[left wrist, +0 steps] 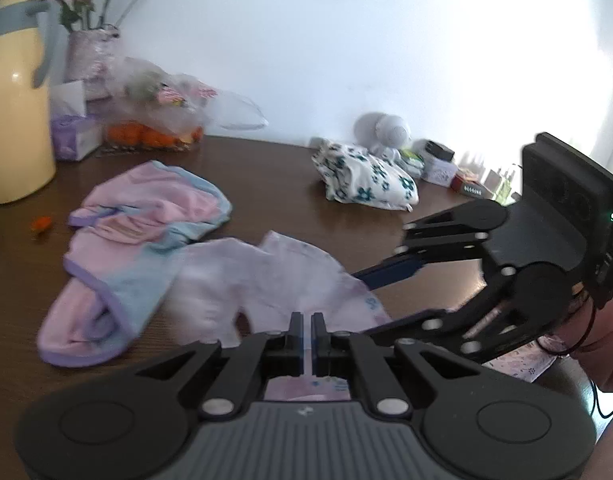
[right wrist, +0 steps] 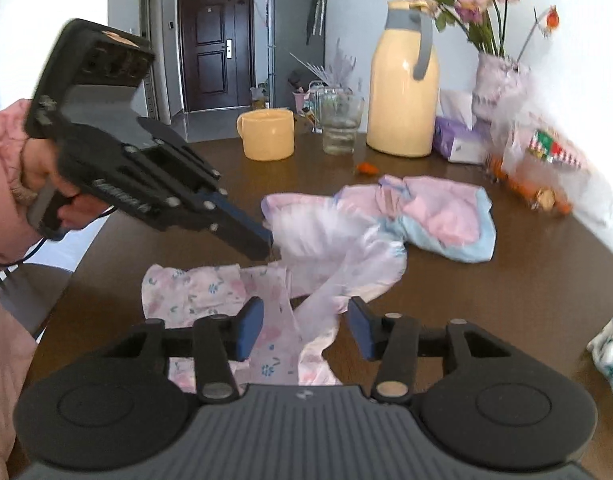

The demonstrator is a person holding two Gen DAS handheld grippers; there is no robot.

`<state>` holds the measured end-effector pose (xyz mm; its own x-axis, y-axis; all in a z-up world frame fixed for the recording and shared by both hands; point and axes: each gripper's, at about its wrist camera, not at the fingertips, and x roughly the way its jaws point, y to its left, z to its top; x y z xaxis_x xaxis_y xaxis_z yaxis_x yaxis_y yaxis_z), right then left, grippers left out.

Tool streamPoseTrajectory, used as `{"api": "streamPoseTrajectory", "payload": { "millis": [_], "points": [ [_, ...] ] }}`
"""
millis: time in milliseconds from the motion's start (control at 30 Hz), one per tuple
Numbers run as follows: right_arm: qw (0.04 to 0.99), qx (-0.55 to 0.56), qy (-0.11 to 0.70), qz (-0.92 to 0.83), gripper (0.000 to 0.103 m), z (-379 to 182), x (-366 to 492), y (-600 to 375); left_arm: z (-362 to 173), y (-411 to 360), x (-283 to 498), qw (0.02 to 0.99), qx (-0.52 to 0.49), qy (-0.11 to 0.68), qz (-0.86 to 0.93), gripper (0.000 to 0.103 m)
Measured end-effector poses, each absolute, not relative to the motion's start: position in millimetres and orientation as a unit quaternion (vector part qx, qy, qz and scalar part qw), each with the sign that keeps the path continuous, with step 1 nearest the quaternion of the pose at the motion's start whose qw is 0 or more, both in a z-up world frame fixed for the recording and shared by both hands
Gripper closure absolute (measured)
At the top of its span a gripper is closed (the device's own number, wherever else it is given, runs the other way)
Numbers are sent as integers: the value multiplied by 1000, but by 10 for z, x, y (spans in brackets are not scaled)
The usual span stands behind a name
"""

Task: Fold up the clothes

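A home: wooden dining table with flower vase, thermos, front door behind.

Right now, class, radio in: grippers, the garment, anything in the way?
Left gripper shut on floral garment. Right gripper open, cloth between its fingers. Pink-and-blue garment lies against it.

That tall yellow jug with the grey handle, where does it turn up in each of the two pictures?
Left wrist view: the yellow jug stands at the far left edge, partly cut off.
Right wrist view: it stands upper right of centre, behind the clothes.
Shared landmark: the vase of pink flowers, just right of the jug in both.
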<state>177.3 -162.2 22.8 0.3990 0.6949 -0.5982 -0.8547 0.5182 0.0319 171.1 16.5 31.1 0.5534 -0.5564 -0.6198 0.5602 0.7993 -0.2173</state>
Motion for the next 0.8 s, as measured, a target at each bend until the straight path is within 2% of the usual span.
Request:
{"api": "streamPoseTrajectory", "payload": {
  "millis": [100,167,200,233,300,467,567,633,800],
  "points": [
    [823,-133,288,471,64,107,1793,-1578,209,79,1775,881,-16,361,-306,99],
    [825,-126,288,469,64,46,1800,-1581,233,171,1796,890,-36,350,-290,89],
    [828,-124,286,466,64,26,1799,-1588,253,246,1808,896,-41,345,-275,76],
    [831,-122,284,463,64,6,1799,-1596,275,328,1819,903,-44,340,-259,57],
    [835,-117,283,458,64,-33,1816,-1602,287,515,1899,913,-53,339,-222,42],
    [838,-104,287,453,64,-154,1880,-1601,139,796,2175,896,-91,386,-202,44],
    [841,-101,284,449,64,-199,1878,-1611,50,799,2276,890,-82,399,-205,49],
    [842,-101,281,450,64,-203,1861,-1614,-9,801,2344,886,-77,407,-208,56],
    [845,-117,269,447,64,-234,1793,-1587,-76,732,2469,885,-47,418,-198,58]
  ]
}}
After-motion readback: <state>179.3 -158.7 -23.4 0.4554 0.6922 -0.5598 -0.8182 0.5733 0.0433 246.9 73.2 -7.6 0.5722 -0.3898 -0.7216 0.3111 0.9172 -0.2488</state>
